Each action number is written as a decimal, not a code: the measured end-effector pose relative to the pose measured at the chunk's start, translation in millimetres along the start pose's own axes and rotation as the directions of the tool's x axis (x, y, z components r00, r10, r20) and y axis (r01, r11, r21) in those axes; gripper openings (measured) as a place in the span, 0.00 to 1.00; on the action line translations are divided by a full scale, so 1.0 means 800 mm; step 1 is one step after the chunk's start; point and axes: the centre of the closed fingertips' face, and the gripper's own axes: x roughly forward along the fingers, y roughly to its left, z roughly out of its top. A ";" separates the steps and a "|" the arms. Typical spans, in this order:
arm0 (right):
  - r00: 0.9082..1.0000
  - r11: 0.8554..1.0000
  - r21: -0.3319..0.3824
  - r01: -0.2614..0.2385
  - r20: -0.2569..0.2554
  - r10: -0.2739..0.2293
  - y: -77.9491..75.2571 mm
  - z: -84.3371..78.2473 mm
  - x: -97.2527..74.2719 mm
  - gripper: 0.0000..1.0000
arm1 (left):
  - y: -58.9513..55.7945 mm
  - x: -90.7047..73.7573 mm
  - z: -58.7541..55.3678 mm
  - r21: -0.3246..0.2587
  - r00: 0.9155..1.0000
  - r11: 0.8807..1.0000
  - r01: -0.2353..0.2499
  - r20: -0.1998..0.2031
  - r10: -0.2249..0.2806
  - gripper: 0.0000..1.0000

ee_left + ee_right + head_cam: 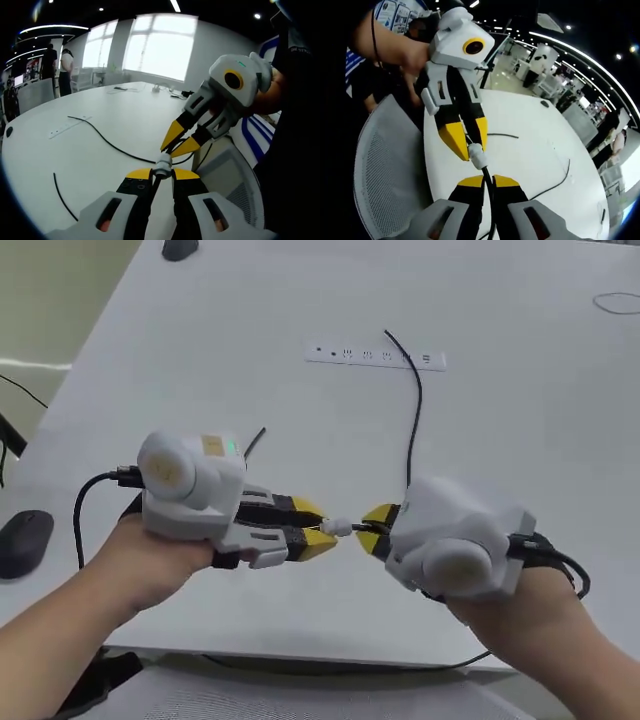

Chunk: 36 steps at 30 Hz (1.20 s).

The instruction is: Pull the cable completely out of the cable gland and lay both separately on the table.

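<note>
**Entry 1: cable gland** [341, 528]. Small white fitting. It is being held clear of the bench [250, 320], over its near edge, between the two claws. In the left gripper view it is being gripped at the yellow tips of the left claw [161, 174], whose jaws are being pressed onto its body.

**Entry 2: cable** [414, 420]. Thin and black. In the right gripper view it is being pinched between the yellow tips of the right claw [487, 181], just behind the gland, with the jaws drawn together on it. From there it is being fed straight into the gland, so it is not yet pulled free. In the head view the remainder is being trailed away from the right claw across the bench and over the power strip [375, 356].

**Entry 3: claws.** They are being pointed tip to tip, just beside each other, with the gland between them. Each is being carried in a hand, the left hand [150, 560] and the right hand [520, 615].

**Entry 4: other items**
- The white power strip is being shown lying flat towards the far side of the bench.
- A short black cable piece [255, 443] is being shown lying loose, apart from the long cable.
- A dark mouse [25, 540] is being shown at the left edge of the bench.
- A grey mesh chair [385, 170] is being shown beside the bench in the right gripper view
</note>
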 end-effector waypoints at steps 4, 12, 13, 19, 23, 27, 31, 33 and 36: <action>1.000 1.000 0.019 0.002 -0.001 -0.002 -0.001 -0.005 -0.001 0.00 | -0.001 0.001 -0.001 0.001 1.000 1.000 -0.001 0.000 0.001 0.15; 1.000 0.996 0.082 0.018 0.008 -0.019 -0.008 -0.018 -0.006 0.00 | -0.004 0.001 -0.001 -0.001 1.000 1.000 -0.007 0.002 0.007 0.15; 1.000 0.995 0.093 0.025 0.009 -0.026 -0.010 -0.020 -0.006 0.00 | -0.004 0.000 0.000 0.000 1.000 1.000 -0.009 0.002 0.009 0.15; 0.999 0.987 0.154 0.043 0.014 -0.045 -0.017 -0.031 -0.007 0.00 | -0.003 0.000 0.002 -0.004 1.000 1.000 -0.013 0.003 0.013 0.15; 0.998 0.981 0.185 0.060 0.010 -0.063 -0.023 -0.039 -0.008 0.00 | -0.001 0.000 0.002 -0.009 1.000 1.000 -0.016 0.002 0.016 0.15; 0.997 0.965 0.250 0.075 0.000 -0.077 -0.029 -0.050 -0.008 0.00 | 0.001 0.000 0.003 -0.008 1.000 1.000 -0.017 0.003 0.017 0.15; 0.995 0.953 0.287 0.102 -0.015 -0.102 -0.037 -0.063 -0.008 0.00 | 0.001 -0.001 0.004 -0.012 1.000 1.000 -0.019 0.008 0.019 0.15; 0.994 0.941 0.320 0.112 -0.020 -0.112 -0.040 -0.069 -0.009 0.00 | 0.001 -0.001 0.005 -0.013 1.000 1.000 -0.018 0.010 0.018 0.15; 0.991 0.922 0.361 0.136 -0.040 -0.130 -0.047 -0.083 -0.008 0.00 | 0.002 -0.002 0.006 -0.015 1.000 1.000 -0.019 0.012 0.019 0.15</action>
